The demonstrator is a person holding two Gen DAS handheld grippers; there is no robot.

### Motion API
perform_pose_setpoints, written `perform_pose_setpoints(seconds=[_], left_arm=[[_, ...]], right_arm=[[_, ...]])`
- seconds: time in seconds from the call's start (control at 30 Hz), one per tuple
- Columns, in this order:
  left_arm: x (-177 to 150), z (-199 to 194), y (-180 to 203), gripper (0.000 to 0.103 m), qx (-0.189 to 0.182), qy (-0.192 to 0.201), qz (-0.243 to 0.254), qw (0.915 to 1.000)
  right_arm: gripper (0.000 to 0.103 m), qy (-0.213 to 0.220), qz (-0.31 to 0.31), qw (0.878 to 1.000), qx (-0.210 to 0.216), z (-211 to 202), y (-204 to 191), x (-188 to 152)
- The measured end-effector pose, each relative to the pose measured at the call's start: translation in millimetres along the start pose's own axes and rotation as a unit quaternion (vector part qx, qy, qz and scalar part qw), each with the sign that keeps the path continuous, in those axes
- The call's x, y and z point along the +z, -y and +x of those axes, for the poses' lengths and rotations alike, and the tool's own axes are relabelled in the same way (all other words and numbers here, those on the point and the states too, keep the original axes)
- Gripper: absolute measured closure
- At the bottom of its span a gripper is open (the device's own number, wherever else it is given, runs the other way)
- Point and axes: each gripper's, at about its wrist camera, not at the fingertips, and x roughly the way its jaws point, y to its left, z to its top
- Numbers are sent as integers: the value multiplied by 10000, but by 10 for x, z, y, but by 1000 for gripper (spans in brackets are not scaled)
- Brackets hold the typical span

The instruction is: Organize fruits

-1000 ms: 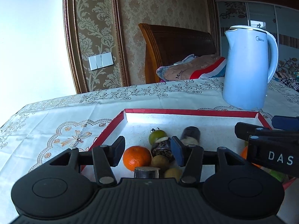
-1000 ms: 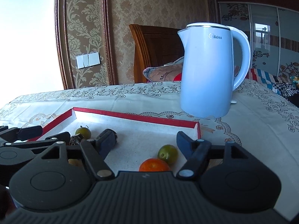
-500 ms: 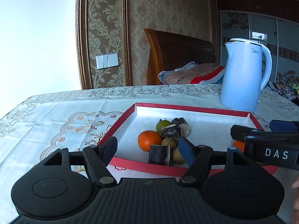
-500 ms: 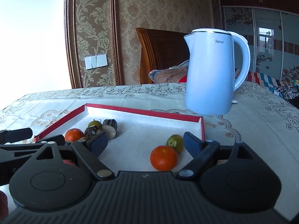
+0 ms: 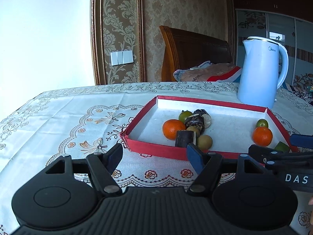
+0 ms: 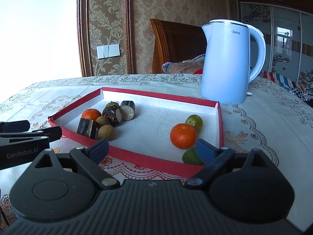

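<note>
Both tools, the left tool [image 5: 154, 154] and the right tool [image 6: 152, 146], are pulling back from the red tray [image 6: 137, 157], spread and carrying nothing (fruits sitting in two clusters inside), so the sorting is looking finished, the worktop [image 5: 58, 117] now passing beneath them

A home is indicated by damask wallpaper [image 6: 109, 9]; a carved wooden chair [image 5: 187, 52] is drawn up to a table spread with an embroidered cloth [image 5: 78, 117]; an electric kettle [image 6: 228, 64] is set upon it.
</note>
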Motion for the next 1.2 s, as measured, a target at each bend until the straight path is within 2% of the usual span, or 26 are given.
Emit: perform_pose_setpoints(seconds=[0.5, 0.67, 0.8, 0.9, 0.97, 1.07, 1.2], left_arm=[[-20, -9, 69, 31, 44, 61, 252, 9997], [-22, -38, 60, 31, -37, 131, 240, 9996], [-11, -72, 10, 31, -254, 199, 52, 9995], [1, -102, -57, 12, -363, 250, -115, 9990], [4, -140, -93, 12, -433, 348, -198, 9983], [-4, -180, -120, 12, -217, 527, -220, 9981], [8, -174, -172, 12, -218, 516, -327, 9979]], right_arm=[[5, -96, -48, 9999, 14, -2, -40, -49], [4, -103, -54, 9999, 9, -1, -45, -49], [4, -95, -69, 9999, 1, -2, -44, -54], [4, -111, -73, 9999, -7, 8, -44, -60], [4, -116, -92, 9999, -11, 13, -47, -63], [4, -119, -139, 9998, -29, 16, -62, -71], [4, -124, -131, 9998, -26, 18, -51, -75]])
